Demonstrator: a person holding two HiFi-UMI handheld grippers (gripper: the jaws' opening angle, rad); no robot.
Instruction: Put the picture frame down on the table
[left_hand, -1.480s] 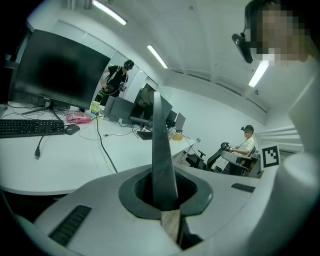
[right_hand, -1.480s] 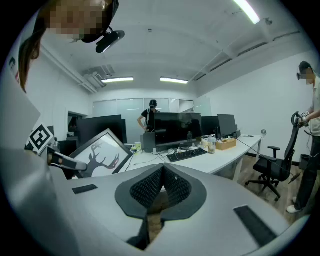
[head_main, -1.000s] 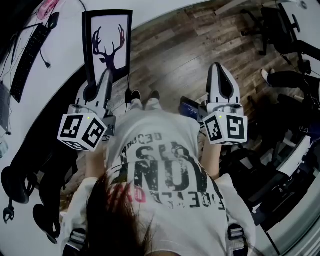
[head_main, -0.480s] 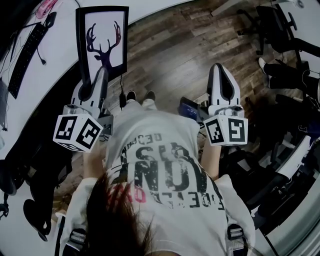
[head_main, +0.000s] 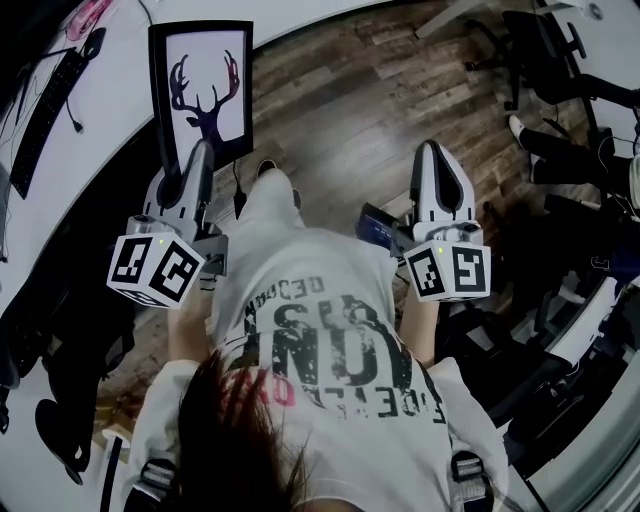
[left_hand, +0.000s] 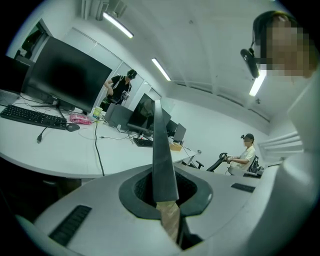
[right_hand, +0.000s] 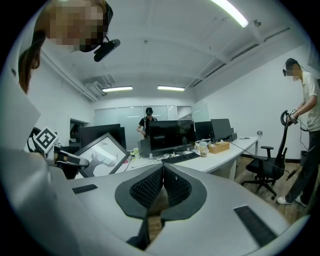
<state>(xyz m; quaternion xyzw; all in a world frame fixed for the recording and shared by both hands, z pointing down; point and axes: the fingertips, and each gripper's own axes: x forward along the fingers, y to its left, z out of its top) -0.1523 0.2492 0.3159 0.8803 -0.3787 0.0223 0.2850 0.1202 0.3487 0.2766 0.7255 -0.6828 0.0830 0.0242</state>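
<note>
The picture frame (head_main: 203, 88), black-edged with a dark deer-antler print on white, stands upright over the rim of the white table (head_main: 110, 150) in the head view. My left gripper (head_main: 198, 155) is shut on its lower edge. In the left gripper view the frame (left_hand: 162, 145) shows edge-on, as a thin dark blade between the closed jaws of the left gripper (left_hand: 166, 186). My right gripper (head_main: 438, 152) hangs over the wooden floor, apart from the frame, shut on nothing. The right gripper view shows its jaws (right_hand: 163, 172) pressed together and the frame (right_hand: 101, 152) off to the left.
On the table lie a keyboard (head_main: 35, 115), a mouse (head_main: 93, 42) and cables; monitors (left_hand: 65, 75) stand further back. Office chairs (head_main: 560, 60) and another person's legs (head_main: 570, 165) are at the right. Other people stand among desks (right_hand: 210, 155) ahead.
The frame and the left gripper have moved a little left, further over the table's rim. The person's foot has stepped forward, and the right gripper has shifted slightly with the body.
</note>
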